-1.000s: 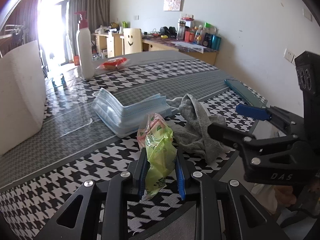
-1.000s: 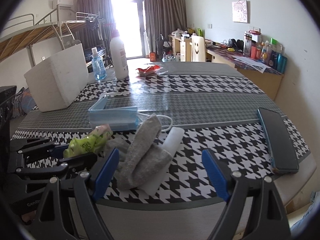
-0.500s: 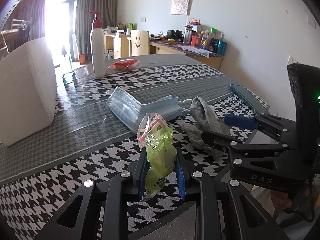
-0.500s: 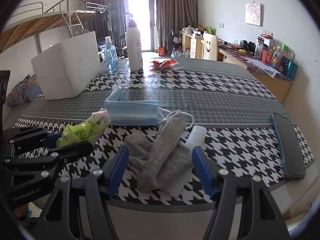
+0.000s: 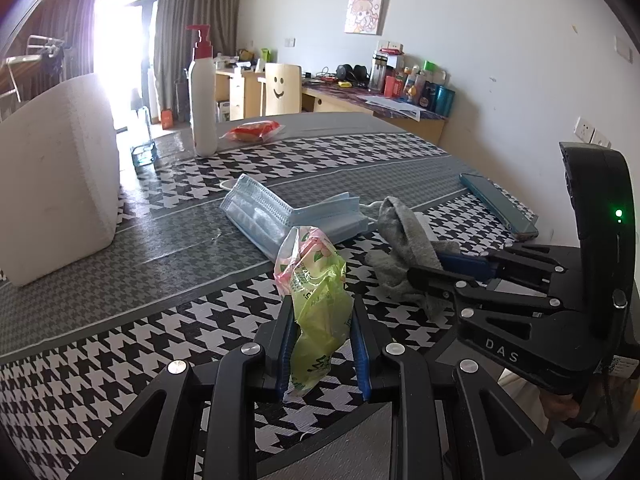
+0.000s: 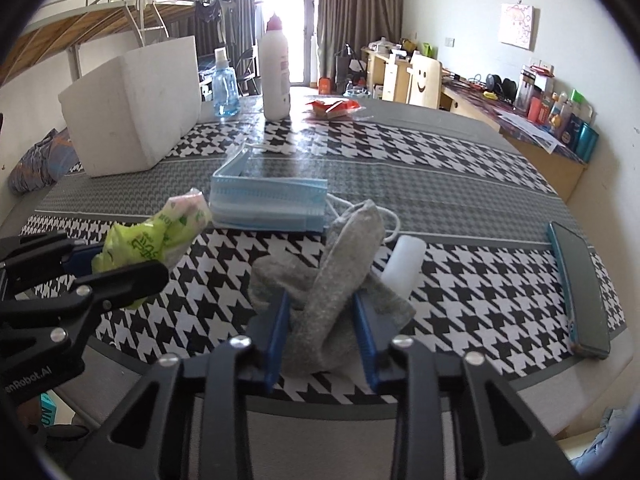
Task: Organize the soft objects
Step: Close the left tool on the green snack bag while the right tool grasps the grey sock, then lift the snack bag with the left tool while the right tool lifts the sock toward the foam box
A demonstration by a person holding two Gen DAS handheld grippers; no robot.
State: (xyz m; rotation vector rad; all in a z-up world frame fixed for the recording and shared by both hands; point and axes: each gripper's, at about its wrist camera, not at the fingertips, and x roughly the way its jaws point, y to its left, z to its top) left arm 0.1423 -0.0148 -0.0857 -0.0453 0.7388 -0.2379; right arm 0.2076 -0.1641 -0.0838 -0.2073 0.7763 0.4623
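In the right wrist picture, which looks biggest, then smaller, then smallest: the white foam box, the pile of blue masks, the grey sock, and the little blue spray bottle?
1. white foam box
2. grey sock and pile of blue masks: they look about alike, and the sock is nearer the camera, so no ranking between them.
3. blue spray bottle: smallest, though farthest away.

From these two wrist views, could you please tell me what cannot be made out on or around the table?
- White cylinder: lower end covered by the grey sock in the right wrist view; in the left wrist view almost wholly hidden.
- Green tissue pack: its print is creased and too small to read.
- White foam box: only outer walls show; contents hidden.
- Phone: screen seen too obliquely to read.
- Items on the far desk: too small to name.
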